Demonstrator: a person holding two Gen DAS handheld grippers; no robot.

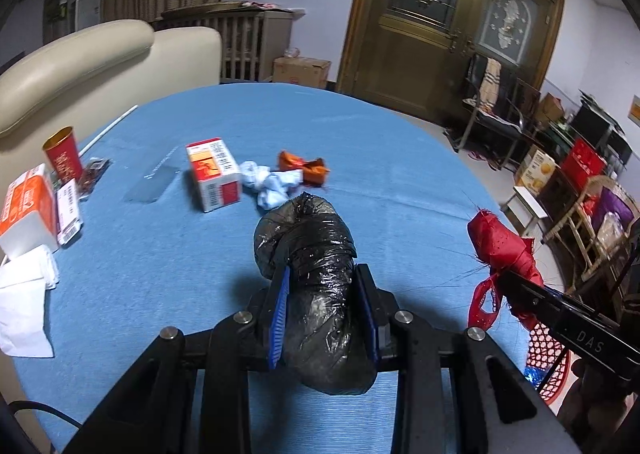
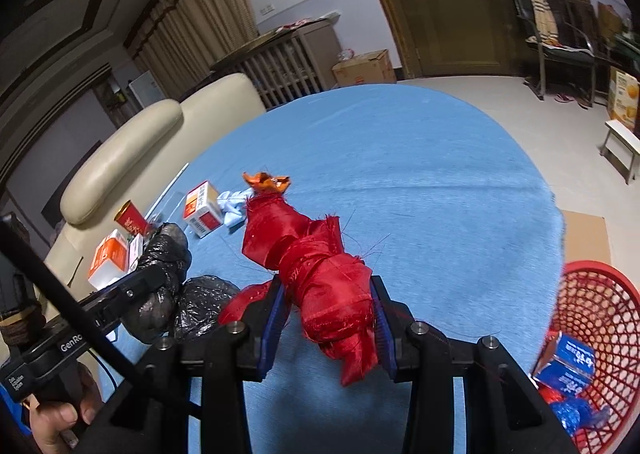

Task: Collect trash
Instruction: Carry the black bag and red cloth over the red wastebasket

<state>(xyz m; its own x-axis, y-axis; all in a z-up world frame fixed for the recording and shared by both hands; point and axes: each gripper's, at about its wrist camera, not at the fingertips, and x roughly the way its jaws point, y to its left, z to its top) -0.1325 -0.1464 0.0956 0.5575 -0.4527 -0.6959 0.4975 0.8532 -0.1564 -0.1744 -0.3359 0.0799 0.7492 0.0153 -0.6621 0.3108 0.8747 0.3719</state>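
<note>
My left gripper (image 1: 323, 282) is shut on a crumpled black plastic bag (image 1: 310, 250), held above the blue table (image 1: 400, 157). My right gripper (image 2: 328, 290) is shut on a bundle of red cloth (image 2: 316, 254), also above the table; the bundle also shows in the left wrist view (image 1: 502, 250). A red mesh basket (image 2: 596, 318) stands off the table's right edge with blue wrappers (image 2: 572, 370) inside. On the table lie crumpled blue tissue (image 1: 268, 183), an orange wrapper (image 1: 306, 167) and an orange-white carton (image 1: 214, 173).
At the table's left are a red cup (image 1: 64, 153), an orange-white box (image 1: 28, 209), white tissues (image 1: 24, 294) and a white straw (image 1: 108, 129). A cream sofa (image 1: 80, 65) stands behind. Another black bag (image 2: 202, 306) lies under the left gripper.
</note>
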